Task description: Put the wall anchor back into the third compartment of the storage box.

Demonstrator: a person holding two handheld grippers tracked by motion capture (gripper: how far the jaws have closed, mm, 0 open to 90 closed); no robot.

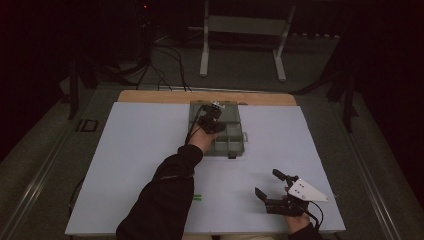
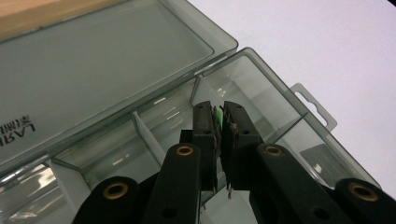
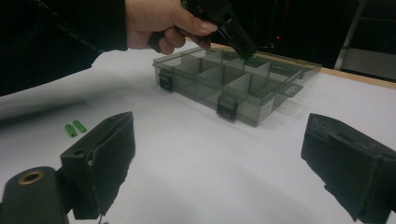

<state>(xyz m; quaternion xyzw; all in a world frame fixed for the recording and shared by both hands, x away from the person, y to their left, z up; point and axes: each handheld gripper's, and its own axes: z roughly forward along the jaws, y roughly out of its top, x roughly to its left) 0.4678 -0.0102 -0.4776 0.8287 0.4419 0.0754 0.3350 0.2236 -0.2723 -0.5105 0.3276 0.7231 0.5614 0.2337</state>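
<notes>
over organizer box (image 2: 261,70), l gripper (image 2: 219,112) jaws pinch green piece (image 2: 217,116).

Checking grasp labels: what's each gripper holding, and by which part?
Left gripper: shut on a small green plastic piece, pinched flat between the pads over the smoky clear plastic compartment box; which part of it cannot be told. Right gripper: open, holding nothing.

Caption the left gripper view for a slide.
Left gripper pinches a green piece over an open compartment box.
</notes>
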